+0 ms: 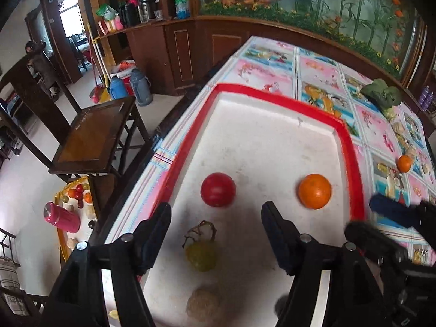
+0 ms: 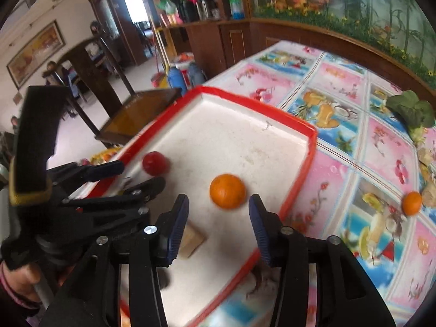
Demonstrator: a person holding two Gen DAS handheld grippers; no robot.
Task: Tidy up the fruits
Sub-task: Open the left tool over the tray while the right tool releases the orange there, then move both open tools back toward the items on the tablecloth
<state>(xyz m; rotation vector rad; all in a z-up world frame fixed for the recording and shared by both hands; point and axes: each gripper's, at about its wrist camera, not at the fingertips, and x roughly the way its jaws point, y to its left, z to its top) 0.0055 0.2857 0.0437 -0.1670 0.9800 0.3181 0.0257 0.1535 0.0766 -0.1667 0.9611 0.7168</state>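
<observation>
A white tray with a red rim (image 1: 351,141) (image 2: 310,136) lies on the flowered tablecloth. In it sit a red round fruit (image 1: 218,189) (image 2: 155,163), an orange (image 1: 314,190) (image 2: 227,190) and a green grape with its stem (image 1: 201,256). My left gripper (image 1: 215,212) hangs open over the tray, the grape below and between its fingers, untouched, the red fruit just past its tips. My right gripper (image 2: 218,201) is open too, with the orange just ahead of its fingertips and nothing pressed by the pads. A second orange (image 1: 404,163) (image 2: 412,203) rests on the cloth to the right.
A tan round lump (image 1: 203,302) and a brown block (image 2: 193,238) also lie in the tray. Green leaves (image 1: 381,92) sit at the table's far right. A wooden chair (image 1: 90,136) stands left of the table, beside a pink flask (image 1: 61,216).
</observation>
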